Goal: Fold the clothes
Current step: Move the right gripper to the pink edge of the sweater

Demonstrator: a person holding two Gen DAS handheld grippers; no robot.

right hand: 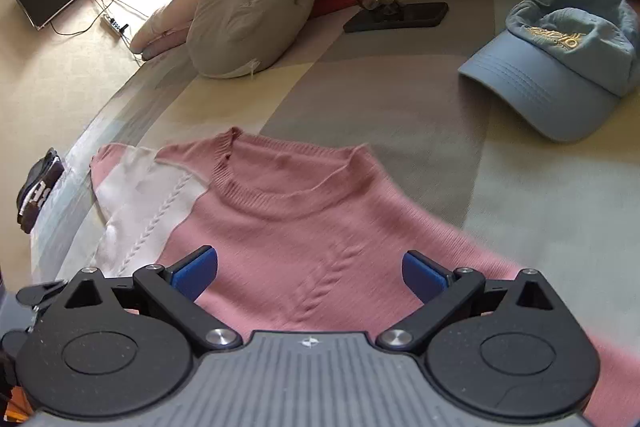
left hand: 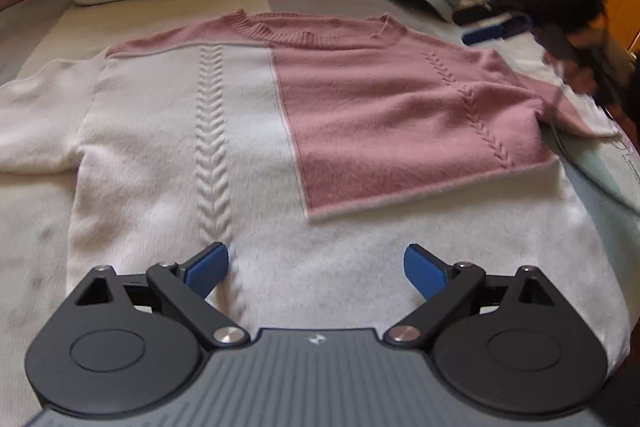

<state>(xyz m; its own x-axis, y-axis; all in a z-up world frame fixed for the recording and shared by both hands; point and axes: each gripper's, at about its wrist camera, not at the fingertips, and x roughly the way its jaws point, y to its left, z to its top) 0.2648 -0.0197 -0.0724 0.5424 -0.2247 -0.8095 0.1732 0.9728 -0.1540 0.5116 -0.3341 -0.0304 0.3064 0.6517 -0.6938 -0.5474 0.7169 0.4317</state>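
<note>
The pink and white cable-knit sweater [left hand: 280, 131] lay spread flat on the bed [left hand: 52, 227], neckline toward the pillows, its pink half folded over the white body. Its hem was hidden under the left gripper [left hand: 316, 271], and the white sleeve ran out of view at the left edge. In the left wrist view the right gripper [left hand: 496, 29] was a dark blur at the sweater's far right corner, too smeared to read there. The right wrist view cut off the sweater's lower part behind the right gripper's housing. Both pairs of blue-padded fingers [right hand: 196, 273] stood wide apart, holding nothing; whether they touched the knit could not be told. A light blue baseball cap [right hand: 560, 67], a black phone [right hand: 396, 17] and a grey cushion [right hand: 248, 15] lay beyond the sweater.
</note>
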